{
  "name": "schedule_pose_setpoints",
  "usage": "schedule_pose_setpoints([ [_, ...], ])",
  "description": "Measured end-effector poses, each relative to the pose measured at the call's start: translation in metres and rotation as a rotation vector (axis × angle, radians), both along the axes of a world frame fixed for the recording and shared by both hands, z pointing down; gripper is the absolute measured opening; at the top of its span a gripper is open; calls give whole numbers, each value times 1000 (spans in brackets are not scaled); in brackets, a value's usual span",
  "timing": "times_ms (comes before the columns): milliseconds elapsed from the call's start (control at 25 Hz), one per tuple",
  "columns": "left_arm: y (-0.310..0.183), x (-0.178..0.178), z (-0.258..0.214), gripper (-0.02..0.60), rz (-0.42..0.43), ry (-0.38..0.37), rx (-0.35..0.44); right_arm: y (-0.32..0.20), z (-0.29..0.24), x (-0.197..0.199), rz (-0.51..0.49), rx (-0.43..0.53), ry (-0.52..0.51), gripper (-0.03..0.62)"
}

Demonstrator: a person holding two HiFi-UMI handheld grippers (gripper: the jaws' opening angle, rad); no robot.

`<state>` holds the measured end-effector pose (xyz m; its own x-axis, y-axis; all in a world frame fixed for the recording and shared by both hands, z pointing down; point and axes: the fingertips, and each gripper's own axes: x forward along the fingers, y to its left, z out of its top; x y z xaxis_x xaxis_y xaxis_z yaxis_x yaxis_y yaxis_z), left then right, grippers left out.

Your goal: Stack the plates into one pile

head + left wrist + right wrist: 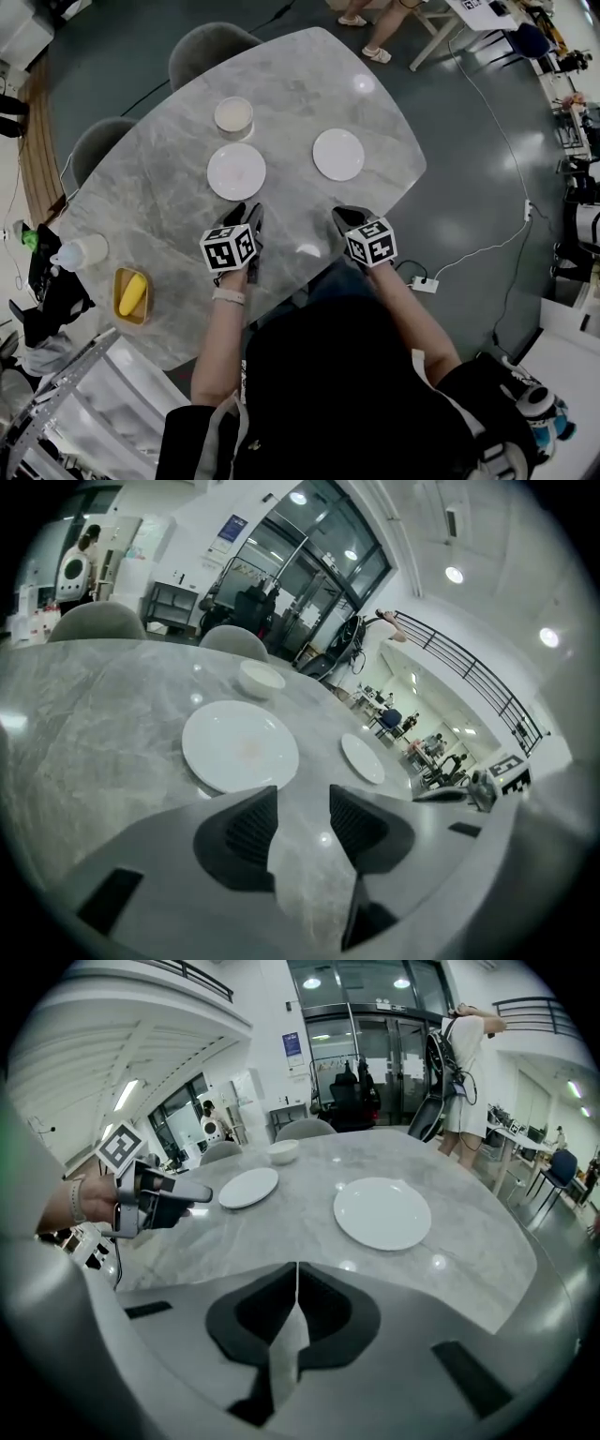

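Marble table (309, 75): left plate (236, 172) near centre, right plate (338, 154) well apart, nearer the right edge, bare marble between. Both flat, face up; round, no long axis. Bowl (233, 115) just beyond left plate. Over the near edge: left gripper (251, 220) jaws apart, empty; right gripper (343, 221) jaws together, empty

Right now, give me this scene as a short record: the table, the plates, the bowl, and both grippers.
table: grey marble
left gripper: open, empty
right gripper: shut, empty
left plate: white, flat on table, ahead of left gripper
right plate: white, flat on table, apart from left plate
bowl: white, just beyond left plate
pile: not yet started
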<state>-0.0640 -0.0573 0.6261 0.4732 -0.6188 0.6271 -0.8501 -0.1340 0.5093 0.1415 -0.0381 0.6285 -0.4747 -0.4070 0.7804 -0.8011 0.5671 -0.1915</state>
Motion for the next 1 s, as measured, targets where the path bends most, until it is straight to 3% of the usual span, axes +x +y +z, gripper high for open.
schedule_pose_setpoints([
  [320,-11,72,-3,166,72,-34,-8,-34,2,55,40,3,-44,18],
  [520,-32,118,-2,164,121,-77,-18,-68,3,83,12,1,-76,18],
  [1000,-82,189,17,55,171,-222,-39,-144,19,115,-89,-13,-122,22],
])
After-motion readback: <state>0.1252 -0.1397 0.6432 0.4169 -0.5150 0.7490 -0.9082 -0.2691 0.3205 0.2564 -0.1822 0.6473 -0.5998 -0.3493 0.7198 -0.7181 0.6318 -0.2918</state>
